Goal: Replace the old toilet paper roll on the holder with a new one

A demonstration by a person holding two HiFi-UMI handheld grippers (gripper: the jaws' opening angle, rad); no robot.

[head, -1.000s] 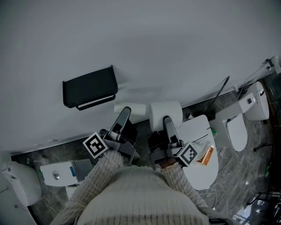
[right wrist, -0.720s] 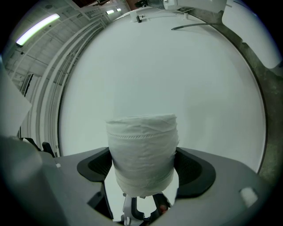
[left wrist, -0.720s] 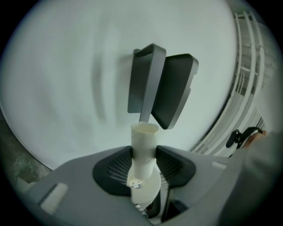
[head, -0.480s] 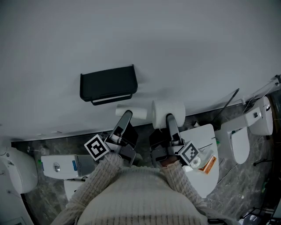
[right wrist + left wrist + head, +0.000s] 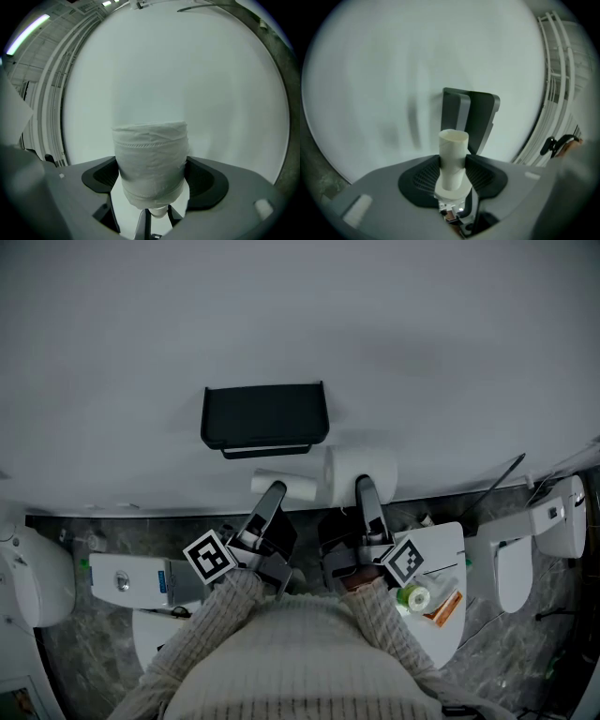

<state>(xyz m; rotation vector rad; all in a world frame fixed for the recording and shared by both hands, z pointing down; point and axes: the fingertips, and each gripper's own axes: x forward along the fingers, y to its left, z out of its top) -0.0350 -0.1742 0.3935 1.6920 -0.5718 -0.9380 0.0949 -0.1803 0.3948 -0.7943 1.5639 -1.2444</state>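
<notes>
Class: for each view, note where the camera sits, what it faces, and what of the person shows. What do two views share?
Head view: head-mounted, looking down at wall and floor; sleeves, left gripper, right gripper show.
Left gripper view: on the left gripper, facing the holder; jaws clamp a cardboard tube.
Right gripper view: on the right gripper, facing bare wall; jaws clamp a full roll.
Shared: head and left gripper views show the holder.
</notes>
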